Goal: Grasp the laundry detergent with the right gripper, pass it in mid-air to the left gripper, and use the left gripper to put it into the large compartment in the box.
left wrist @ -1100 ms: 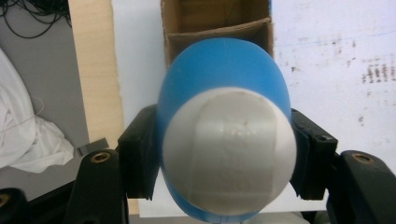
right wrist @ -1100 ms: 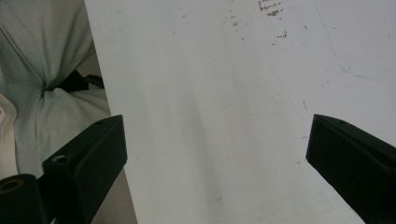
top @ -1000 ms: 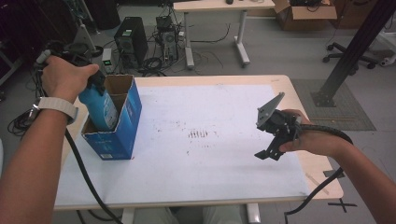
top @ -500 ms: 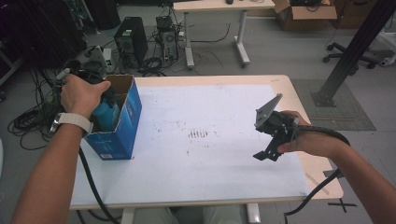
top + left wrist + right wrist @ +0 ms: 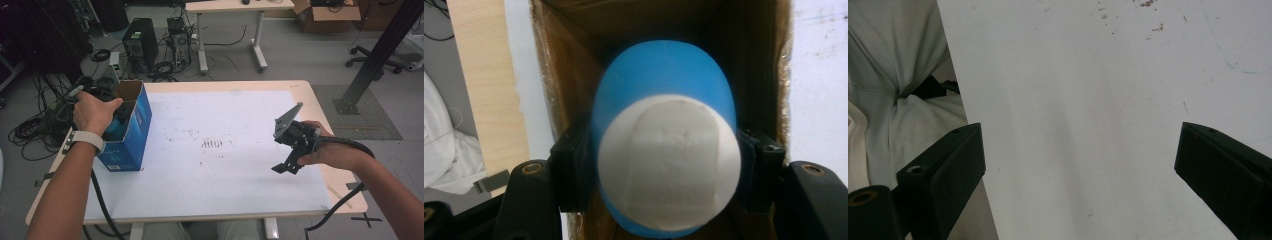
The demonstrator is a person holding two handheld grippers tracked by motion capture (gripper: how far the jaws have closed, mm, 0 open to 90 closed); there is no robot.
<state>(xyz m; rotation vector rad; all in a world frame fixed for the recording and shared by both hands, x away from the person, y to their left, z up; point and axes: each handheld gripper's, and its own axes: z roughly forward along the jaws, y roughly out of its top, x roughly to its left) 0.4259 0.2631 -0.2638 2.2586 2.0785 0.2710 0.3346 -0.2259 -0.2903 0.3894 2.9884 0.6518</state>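
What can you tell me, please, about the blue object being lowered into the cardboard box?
The blue object is rounded, smooth and plastic-looking, with a flat white end face bearing a raised arch-shaped panel. It points down into the open blue cardboard box at the table's left edge. The left tool clamps it, pads pressing both sides. What exactly it is cannot be told.

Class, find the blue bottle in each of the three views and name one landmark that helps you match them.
High view: blue bottle at left, inside the blue carton.
Left gripper view: centre, white base towards camera.
Right gripper view: not in it.
Shared landmark: the white table sheet.
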